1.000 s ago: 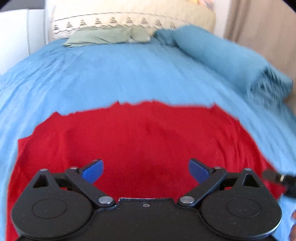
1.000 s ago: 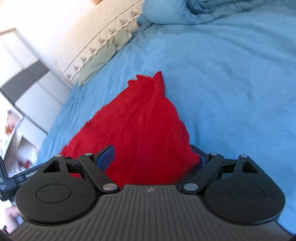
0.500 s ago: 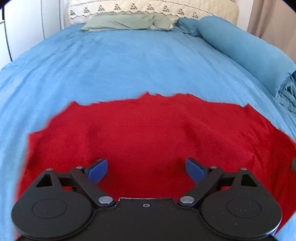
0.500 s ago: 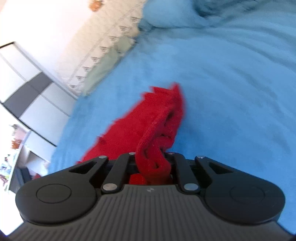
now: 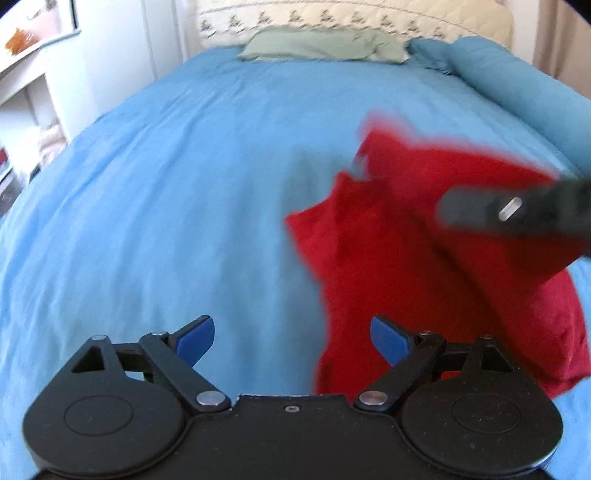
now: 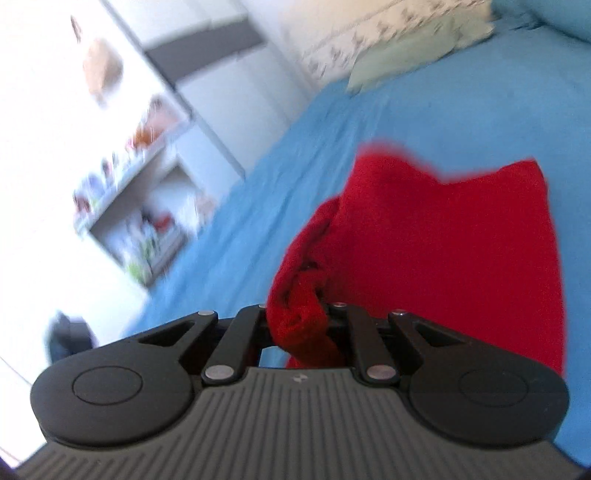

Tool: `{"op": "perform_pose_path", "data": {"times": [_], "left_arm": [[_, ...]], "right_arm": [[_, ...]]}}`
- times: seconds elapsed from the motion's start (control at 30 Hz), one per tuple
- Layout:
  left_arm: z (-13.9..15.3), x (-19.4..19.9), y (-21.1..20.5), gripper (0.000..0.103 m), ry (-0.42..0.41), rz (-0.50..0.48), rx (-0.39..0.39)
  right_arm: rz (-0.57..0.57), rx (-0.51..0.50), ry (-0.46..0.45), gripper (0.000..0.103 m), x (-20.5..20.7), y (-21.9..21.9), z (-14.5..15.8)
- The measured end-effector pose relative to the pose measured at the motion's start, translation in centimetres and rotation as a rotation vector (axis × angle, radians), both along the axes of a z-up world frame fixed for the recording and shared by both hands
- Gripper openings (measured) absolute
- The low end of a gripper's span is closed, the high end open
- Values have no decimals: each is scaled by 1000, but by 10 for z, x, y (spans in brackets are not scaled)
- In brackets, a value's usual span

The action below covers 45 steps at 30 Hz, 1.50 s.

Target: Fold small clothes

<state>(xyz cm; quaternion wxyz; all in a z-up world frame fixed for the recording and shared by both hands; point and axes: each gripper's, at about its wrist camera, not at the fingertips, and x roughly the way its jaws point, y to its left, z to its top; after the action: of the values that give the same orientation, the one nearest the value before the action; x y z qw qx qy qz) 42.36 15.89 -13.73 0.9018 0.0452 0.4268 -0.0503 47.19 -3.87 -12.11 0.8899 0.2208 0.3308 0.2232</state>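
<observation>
A red knit garment (image 5: 417, 243) lies bunched on the blue bedspread (image 5: 184, 184), to the right in the left wrist view. My left gripper (image 5: 291, 338) stands open over bare bedspread, with the garment's edge by its right blue pad (image 5: 388, 338). In the right wrist view my right gripper (image 6: 299, 317) is shut on a twisted edge of the red garment (image 6: 443, 236), which is lifted and drapes away from the jaws. A blurred dark part of the right gripper (image 5: 517, 210) crosses above the garment in the left wrist view.
A pale green pillow (image 5: 321, 44) and a cream patterned headboard (image 5: 351, 16) lie at the bed's far end. A rolled blue blanket (image 5: 517, 81) runs along the right side. White shelves and cupboards (image 6: 140, 177) stand left of the bed.
My right gripper closed on the garment's edge, lifted it and swung it across, folding the red cloth over. My left gripper slid left, off the garment onto bare bedspread.
</observation>
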Motion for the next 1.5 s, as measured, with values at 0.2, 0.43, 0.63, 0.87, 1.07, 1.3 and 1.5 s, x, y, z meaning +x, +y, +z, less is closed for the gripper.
{"op": "perform_pose_path", "data": {"times": [0.2, 0.43, 0.63, 0.87, 1.07, 1.3, 1.5], "left_arm": [[-16, -20, 25, 94, 24, 32, -50], [8, -29, 27, 94, -28, -14, -94], [15, -24, 6, 98, 10, -111, -199], [28, -35, 5, 98, 3, -130, -410], [11, -10, 6, 79, 67, -36, -418], [-16, -6, 26, 6, 180, 48, -512], [-16, -19, 30, 6, 167, 42, -500]], "right_arm": [[17, -85, 93, 23, 6, 26, -50], [55, 15, 20, 94, -15, -9, -20], [-83, -132, -119, 103, -46, -72, 17], [-139, -199, -27, 103, -65, -111, -13], [-115, -189, 19, 103, -74, -114, -34], [-67, -181, 73, 92, -71, -99, -47], [-54, -207, 86, 83, -77, -103, -50]]}}
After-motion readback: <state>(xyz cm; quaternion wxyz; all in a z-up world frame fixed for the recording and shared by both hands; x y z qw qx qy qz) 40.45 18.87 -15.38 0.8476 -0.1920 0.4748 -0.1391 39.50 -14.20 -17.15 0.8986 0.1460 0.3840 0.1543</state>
